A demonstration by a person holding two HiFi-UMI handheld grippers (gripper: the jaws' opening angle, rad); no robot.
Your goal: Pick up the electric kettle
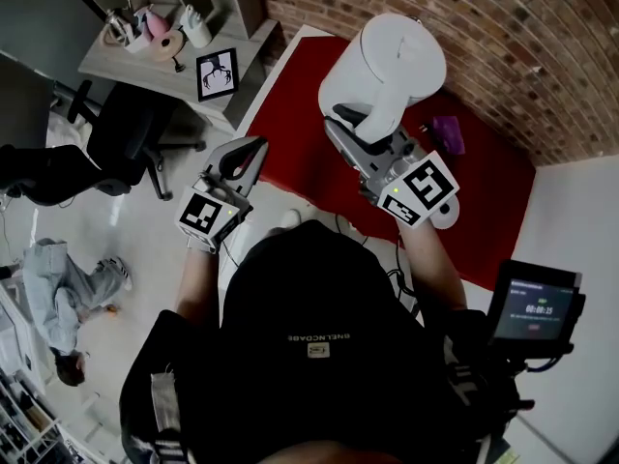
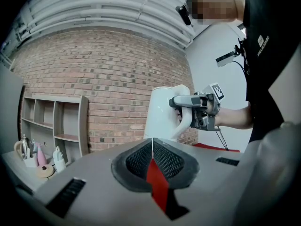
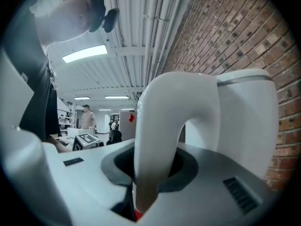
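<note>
Starting from the left in the head view: a grey desk (image 1: pixel 106 61) with some small stuff on it, a black office chair (image 1: pixel 131 138) just beside it, and a framed picture (image 1: pixel 217 73) on the desk's near corner.

Then my left gripper (image 1: pixel 253 151) hangs over the pale floor just left of the red tabletop (image 1: pixel 300 114). In the left gripper view its (image 2: pixel 152 147) jaws are pressed together with nothing between them.

Next over is the electric kettle (image 1: pixel 382 66), white, above the red tabletop and close to the brick wall (image 1: pixel 484 37). Can't tell whether its base touches the tabletop. From the left gripper view the kettle (image 2: pixel 161 112) stands out against the bricks.

My right gripper (image 1: pixel 356 129) comes in from the near side, jaws clamped on the kettle's handle (image 3: pixel 157 126). The right gripper (image 3: pixel 146 175) view shows that curved loop squeezed between the pads, body (image 3: pixel 247 121) just beyond.

Further right, a small purple thing (image 1: pixel 448 131) lies on the red top.
</note>
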